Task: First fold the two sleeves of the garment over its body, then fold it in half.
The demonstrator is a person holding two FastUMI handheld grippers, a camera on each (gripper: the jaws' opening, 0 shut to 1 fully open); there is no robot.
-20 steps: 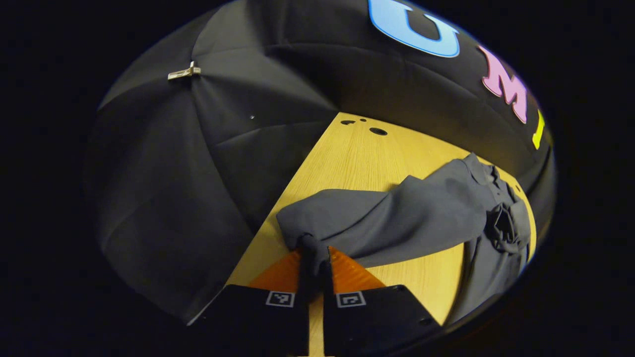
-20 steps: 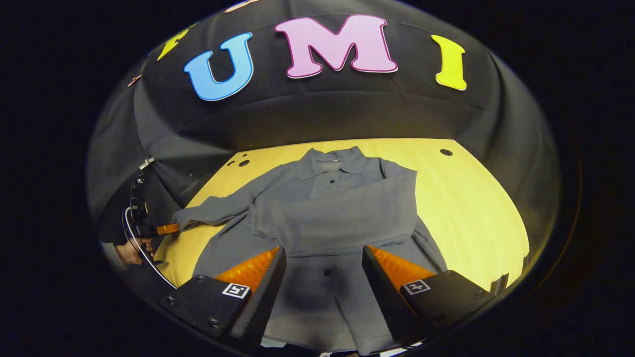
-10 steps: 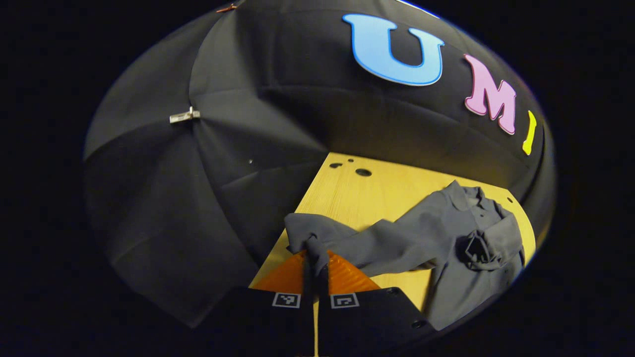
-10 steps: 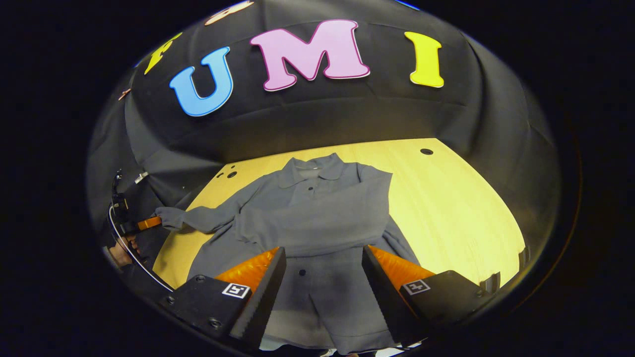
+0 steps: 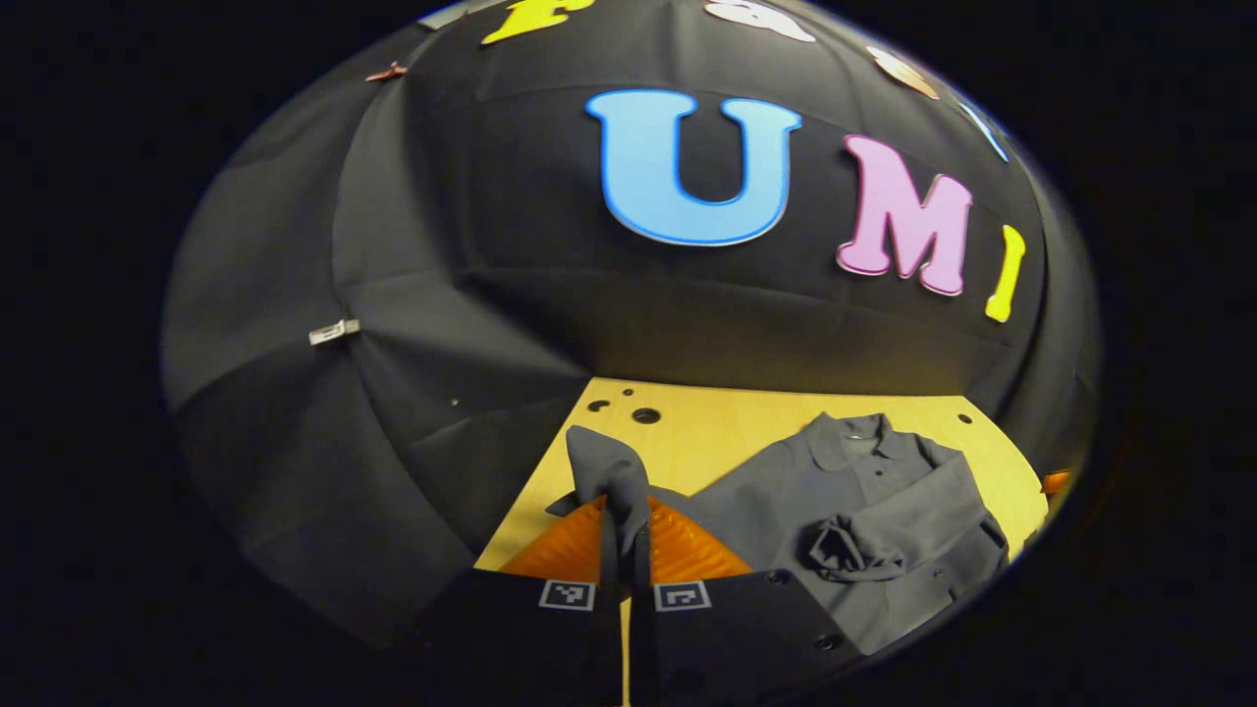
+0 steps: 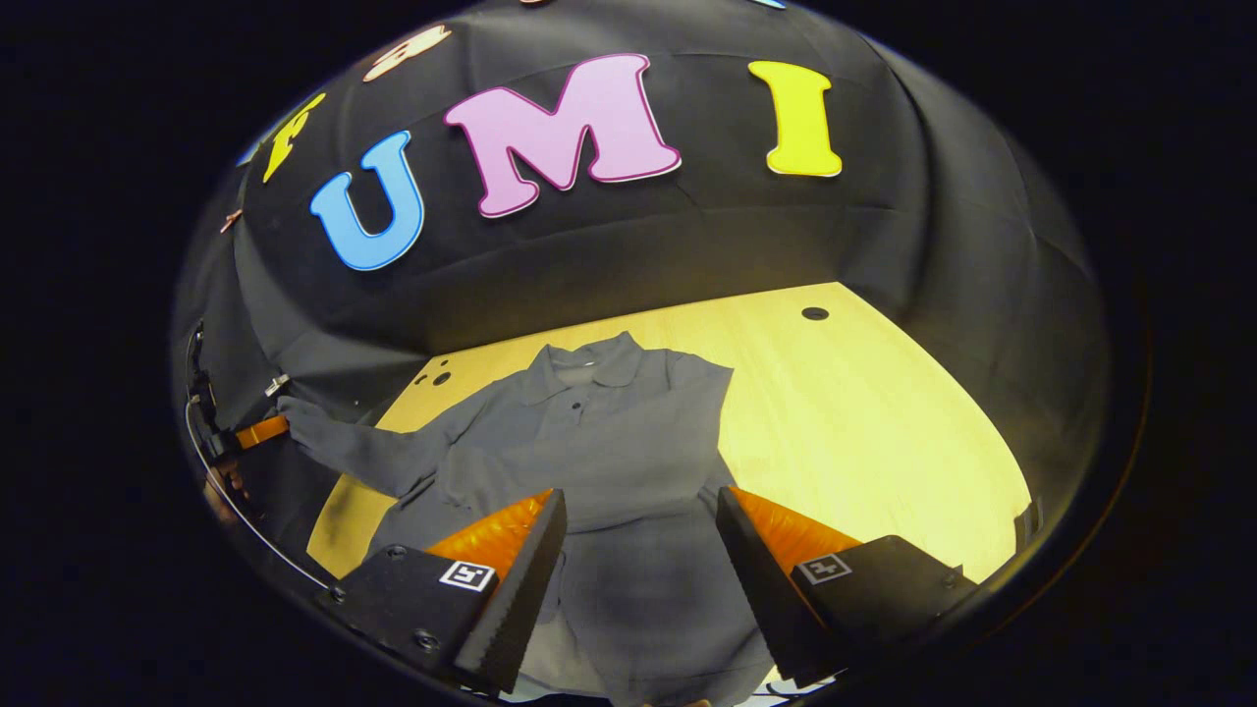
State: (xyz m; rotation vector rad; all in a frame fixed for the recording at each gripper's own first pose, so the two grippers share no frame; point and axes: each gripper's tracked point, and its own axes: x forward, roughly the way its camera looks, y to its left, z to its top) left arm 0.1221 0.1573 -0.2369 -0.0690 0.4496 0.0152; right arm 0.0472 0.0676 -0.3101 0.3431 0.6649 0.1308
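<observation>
Your plain grey garment (image 6: 609, 432) with dark buttons (image 6: 576, 404) lies on a yellow wood-grain table (image 6: 864, 412); black cloth (image 6: 687, 245) backs it.

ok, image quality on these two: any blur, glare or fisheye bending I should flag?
Left gripper view: sharp; the light wooden table sits small and low, its far edge nearly straight. Right gripper view: the table's far edge bows strongly, no glare, and the grey button-up shirt goes soft and dim between the right claw fingers.

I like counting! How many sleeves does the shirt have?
2. One sleeve lies folded across the shirt; the other sleeve is lifted off the table by the left gripper.
</observation>
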